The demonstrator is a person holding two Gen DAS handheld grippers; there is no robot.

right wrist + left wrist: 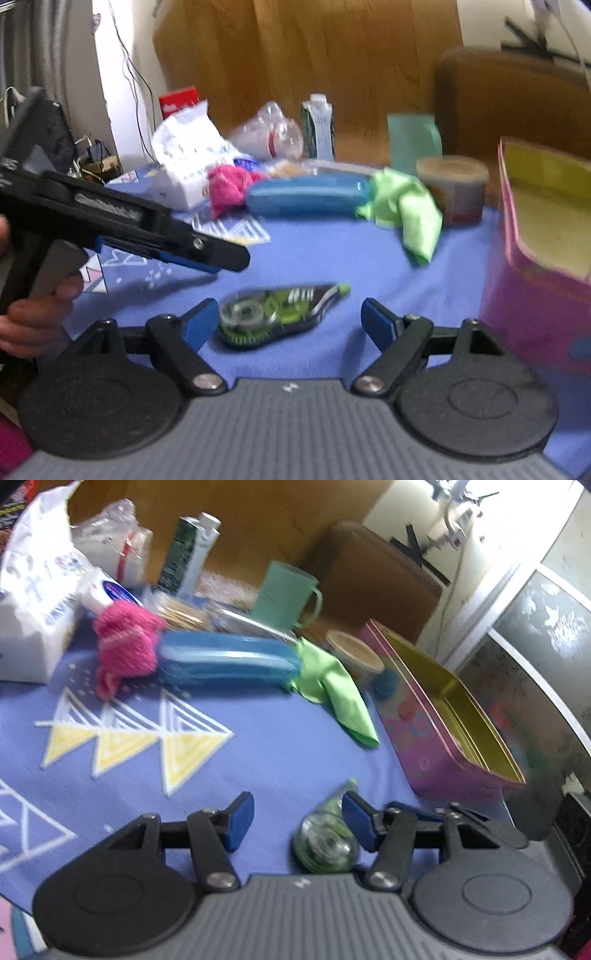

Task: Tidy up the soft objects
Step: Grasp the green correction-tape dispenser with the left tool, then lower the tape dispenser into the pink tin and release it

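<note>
A pink knitted cloth point(123, 646) point(229, 186) and a green cloth point(332, 686) point(402, 206) lie at either end of a blue case point(225, 662) point(306, 195) on the blue patterned tablecloth point(258, 746). A pink tin box point(443, 716) point(535, 258) with a gold inside stands open at the right. My left gripper point(297, 821) is open and empty; a green correction-tape dispenser point(327, 840) point(273, 314) lies by its right finger. My right gripper point(288, 325) is open and empty, with the dispenser between its fingers on the cloth. The left gripper also shows in the right wrist view point(207, 256).
At the back stand a white bag point(40, 602), a crumpled plastic cup point(118, 550), a carton point(192, 554), a teal mug point(288, 594) and a lidded tub point(354, 653). A brown chair back point(373, 579) and wooden board are behind the table.
</note>
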